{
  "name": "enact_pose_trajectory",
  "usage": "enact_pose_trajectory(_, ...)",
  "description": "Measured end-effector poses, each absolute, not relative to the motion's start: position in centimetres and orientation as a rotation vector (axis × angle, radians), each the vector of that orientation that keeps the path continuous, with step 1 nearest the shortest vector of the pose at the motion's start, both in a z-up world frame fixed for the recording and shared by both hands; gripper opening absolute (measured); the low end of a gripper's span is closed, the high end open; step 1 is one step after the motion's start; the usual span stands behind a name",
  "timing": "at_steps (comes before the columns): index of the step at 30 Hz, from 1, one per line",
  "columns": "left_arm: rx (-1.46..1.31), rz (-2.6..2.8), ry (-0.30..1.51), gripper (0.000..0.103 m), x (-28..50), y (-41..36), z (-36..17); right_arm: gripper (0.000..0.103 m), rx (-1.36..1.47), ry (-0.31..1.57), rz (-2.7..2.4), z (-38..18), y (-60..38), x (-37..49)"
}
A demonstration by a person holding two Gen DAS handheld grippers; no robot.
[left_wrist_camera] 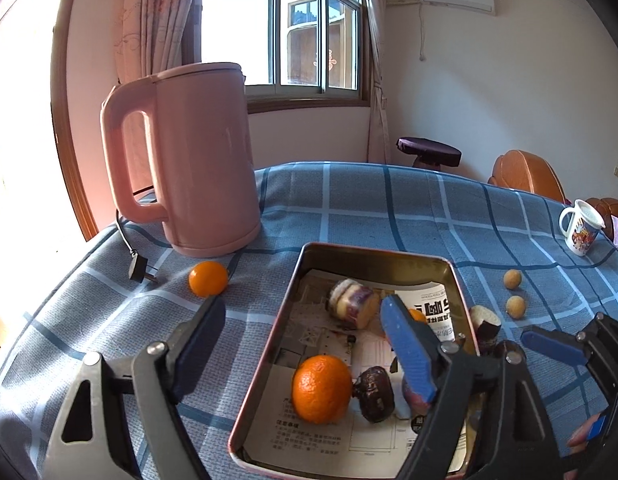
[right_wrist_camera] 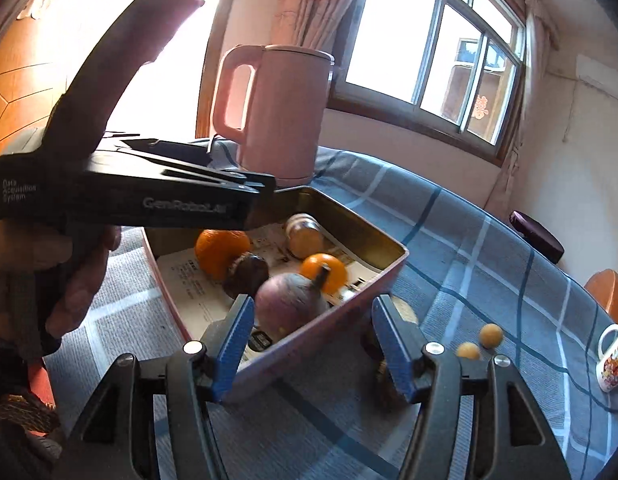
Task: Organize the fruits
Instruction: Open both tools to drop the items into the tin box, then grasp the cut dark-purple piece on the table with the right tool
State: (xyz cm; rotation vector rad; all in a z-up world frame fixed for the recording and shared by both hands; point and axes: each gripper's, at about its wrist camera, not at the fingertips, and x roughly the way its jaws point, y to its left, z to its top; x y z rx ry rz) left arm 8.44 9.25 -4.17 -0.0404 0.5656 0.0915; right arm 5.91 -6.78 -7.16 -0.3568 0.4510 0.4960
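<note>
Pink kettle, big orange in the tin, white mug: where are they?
Pink kettle (left_wrist_camera: 201, 152), left wrist view, middle of its body.
Big orange (left_wrist_camera: 322, 389), left wrist view, its peel.
White mug (left_wrist_camera: 580, 232), left wrist view, its printed side.

Pink kettle (left_wrist_camera: 197, 160), plug (left_wrist_camera: 137, 269) and mug (left_wrist_camera: 580, 227) on checked tablecloth (left_wrist_camera: 349, 208).

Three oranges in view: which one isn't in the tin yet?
The small orange on the checked cloth by the pink kettle. The other two, large and small, lie inside the tin.
</note>
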Motion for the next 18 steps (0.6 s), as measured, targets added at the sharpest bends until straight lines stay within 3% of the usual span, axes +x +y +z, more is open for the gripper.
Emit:
enact_pose_trajectory(8, -0.013, 0.064, 0.566, 0.088, 8.1, 5.7, -4.5, 0.063, -0.215, 0.556, 0.377, -7.6, -13.2, 9.4)
enact_pose_trajectory(18, -0.002, 0.046, 0.564, 0.088, 7.8, 4.6, -4.4, 0.063, -0.227, 0.644, 0.462, -8.5, -11.0, 11.8)
